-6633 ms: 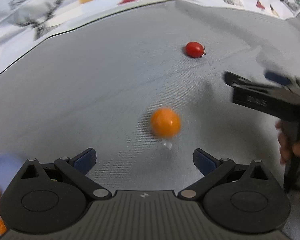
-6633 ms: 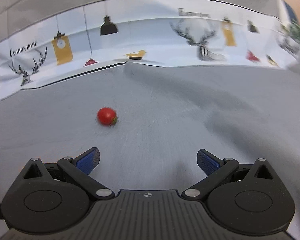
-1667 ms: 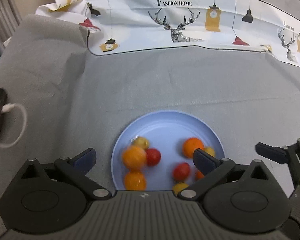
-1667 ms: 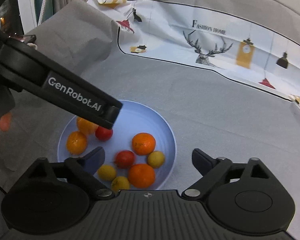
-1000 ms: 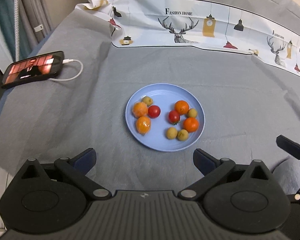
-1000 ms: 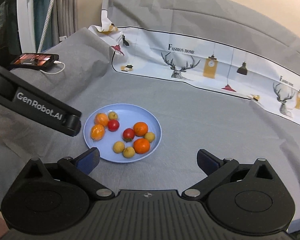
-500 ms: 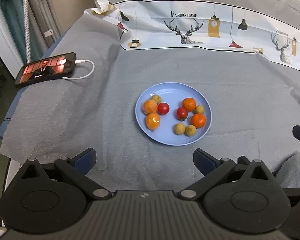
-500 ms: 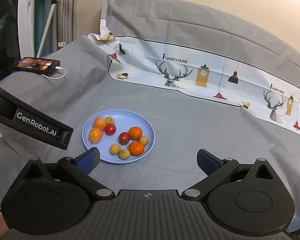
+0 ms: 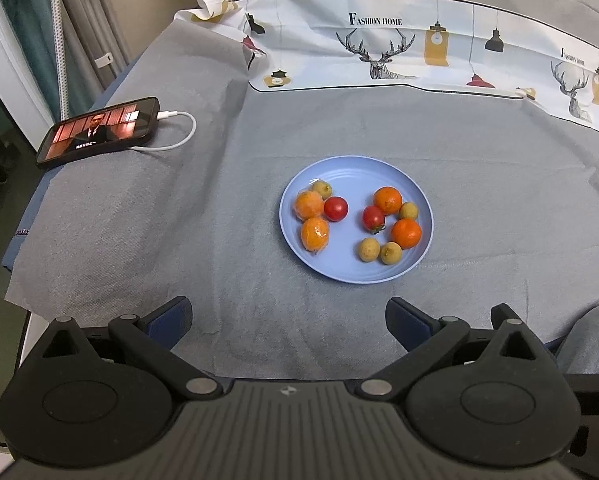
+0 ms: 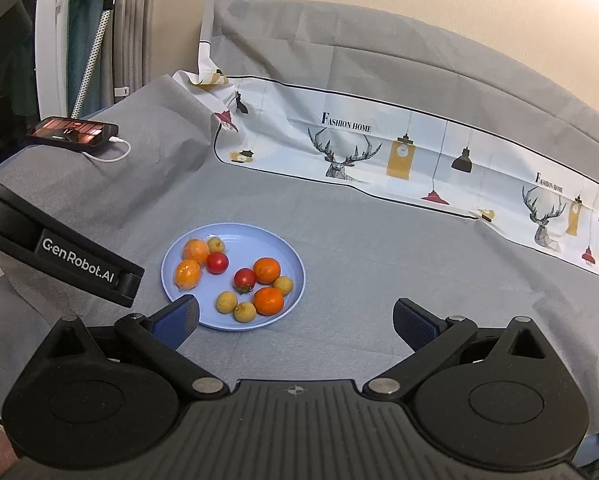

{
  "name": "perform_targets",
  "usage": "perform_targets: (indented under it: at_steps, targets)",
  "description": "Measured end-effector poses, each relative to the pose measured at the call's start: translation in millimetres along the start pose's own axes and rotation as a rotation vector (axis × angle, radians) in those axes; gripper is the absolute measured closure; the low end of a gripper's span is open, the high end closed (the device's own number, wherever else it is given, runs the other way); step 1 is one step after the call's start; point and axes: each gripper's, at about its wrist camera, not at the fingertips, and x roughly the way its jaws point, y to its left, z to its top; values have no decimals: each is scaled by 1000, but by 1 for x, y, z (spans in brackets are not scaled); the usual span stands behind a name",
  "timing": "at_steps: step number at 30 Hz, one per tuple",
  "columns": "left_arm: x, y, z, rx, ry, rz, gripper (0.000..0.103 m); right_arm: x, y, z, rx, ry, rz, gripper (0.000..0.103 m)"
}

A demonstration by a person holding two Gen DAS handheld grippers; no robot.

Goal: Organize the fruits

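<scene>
Bare grey cloth surrounds our round blue plastic plate (image 9: 387,172) of fruits (image 9: 405,233), ahead of both tools. Left tool (image 9: 287,316) and right tool (image 10: 295,318) gape wide, empty, touching nothing.

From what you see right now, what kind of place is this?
Probably a room in a home, not a lab. A grey cloth covers the table, a phone charges on it, curtains hang at the left, and a blue plate holds fruit.
</scene>
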Motion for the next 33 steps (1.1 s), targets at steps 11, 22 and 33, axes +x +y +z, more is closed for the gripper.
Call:
perform_targets:
  at_steps: [11,22,33]
  targets:
    - [-4,1,-2,-46,-22,24,0,-1,0,0,6,2,-2,1]
    - [-3,0,1,15,-20,84,0,0,-1,-1,10,7,-1,1]
    - [-3,-1,1,3,-23,84,0,1,-2,-1,13,8,-1,1]
